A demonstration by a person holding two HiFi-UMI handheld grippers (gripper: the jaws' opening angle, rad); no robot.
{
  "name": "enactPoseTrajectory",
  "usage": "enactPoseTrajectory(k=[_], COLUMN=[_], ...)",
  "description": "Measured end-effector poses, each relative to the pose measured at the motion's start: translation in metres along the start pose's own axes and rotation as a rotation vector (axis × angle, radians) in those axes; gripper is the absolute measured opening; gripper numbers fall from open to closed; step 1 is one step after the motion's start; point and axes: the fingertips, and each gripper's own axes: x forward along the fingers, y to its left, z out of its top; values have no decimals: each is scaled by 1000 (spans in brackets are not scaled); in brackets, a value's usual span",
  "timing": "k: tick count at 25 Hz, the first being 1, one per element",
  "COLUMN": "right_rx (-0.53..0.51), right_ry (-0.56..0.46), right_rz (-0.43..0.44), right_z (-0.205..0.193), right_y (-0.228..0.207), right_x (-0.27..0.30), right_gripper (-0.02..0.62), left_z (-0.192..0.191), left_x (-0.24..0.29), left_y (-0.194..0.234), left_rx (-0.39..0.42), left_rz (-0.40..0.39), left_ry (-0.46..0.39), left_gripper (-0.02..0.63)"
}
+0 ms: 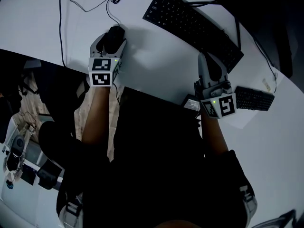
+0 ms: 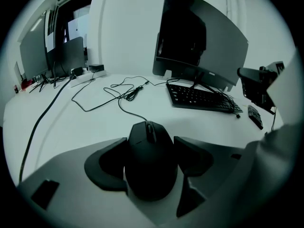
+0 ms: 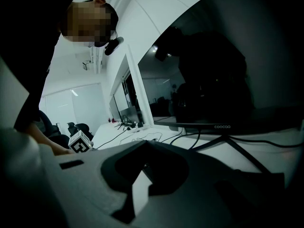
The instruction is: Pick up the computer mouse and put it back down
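Observation:
A black computer mouse [image 1: 115, 33] [image 2: 149, 156] lies on the white desk [image 1: 156, 65], its cable running off toward the back. My left gripper [image 1: 112, 41] [image 2: 151, 152] points down over it from the near side and is open. One black jaw stands on each side of the mouse, close to its flanks. My right gripper [image 1: 204, 57] [image 3: 144, 144] hovers to the right, near the keyboard's front edge. Its jaws meet at the tips and hold nothing.
A black keyboard [image 1: 190, 25] [image 2: 202, 99] lies diagonally at the back right, with a dark monitor [image 2: 199, 42] [image 3: 223, 80] behind it. A small black keypad [image 1: 254, 99] sits at the right. Loose cables [image 1: 85, 1] trail at the back left. The desk's near edge [image 1: 47, 60] runs just behind my left gripper.

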Motion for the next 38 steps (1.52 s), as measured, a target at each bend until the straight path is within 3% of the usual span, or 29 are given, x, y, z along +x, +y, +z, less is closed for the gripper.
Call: enactPoseTrajectory(k=[9, 14, 18, 22, 25, 32, 38], right_rx=[-11, -24, -56, -101, -140, -220, -240], right_ry=[3, -53, -115, -185, -230, -327, -363], right_rz=[-4, -17, -24, -35, -50, -115, -159], right_z=[-2, 13, 33, 59, 78, 114, 124], right_y=[2, 1, -2, -5, -6, -2, 11], right_x=[-13, -32, -57, -86, -107, -138, -166], right_gripper=[3, 3, 3, 3, 3, 3, 3], left_z=[-3, 22, 69, 127, 161, 194, 181], left_x=[2, -26, -70, -138, -184, -246, -264], left_y=[-1, -6, -19, -38, -60, -117, -143], left_rx=[-9, 2, -57, -102, -92, -8, -19], left_rz=[-47, -33, -43, -37, -38, -143, -222], left_ry=[8, -81, -267, -567, -726, -906, -930], left_gripper=[303, 328, 292, 133, 12, -5, -5])
